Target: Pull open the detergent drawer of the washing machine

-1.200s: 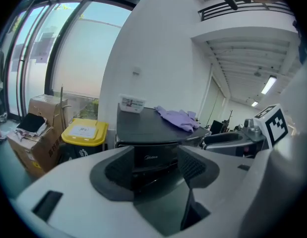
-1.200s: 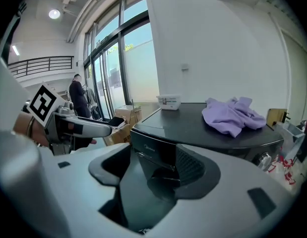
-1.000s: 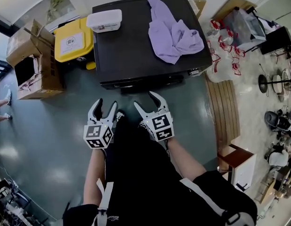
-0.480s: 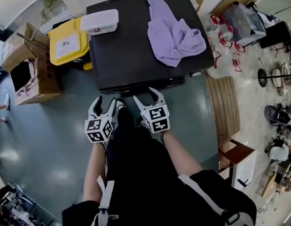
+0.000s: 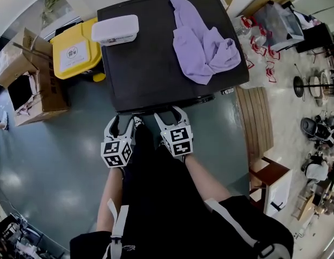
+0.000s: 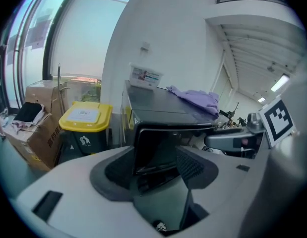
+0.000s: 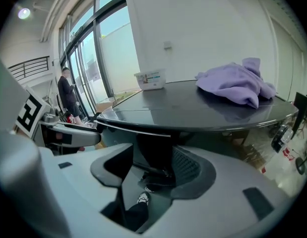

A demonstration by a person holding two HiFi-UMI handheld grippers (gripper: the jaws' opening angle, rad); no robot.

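At the washing machine's (image 5: pixel 156 63) front edge, our left gripper (image 5: pixel 121 119) and right gripper (image 5: pixel 168 113) stand wide open, jaws just narrowing slightly, clasping nothing.

Cluttered test space: washing machine (image 5: pixel 150 63), cardboard boxes (image 5: pixel 32 85), yellow trash bin (image 5: pixel 76 53), tall windows (image 7: pixel 89 58).

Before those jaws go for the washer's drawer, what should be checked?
1. Left gripper jaws apart: ok; they have just been closing slightly, nothing held between them.
2. Right gripper jaws apart: ok; likewise just closing, nothing held.
3. Both close to the washer front: ok.
4. Drawer found: cannot tell; front too dark.
5. Cloth and box clear of front edge: ok.
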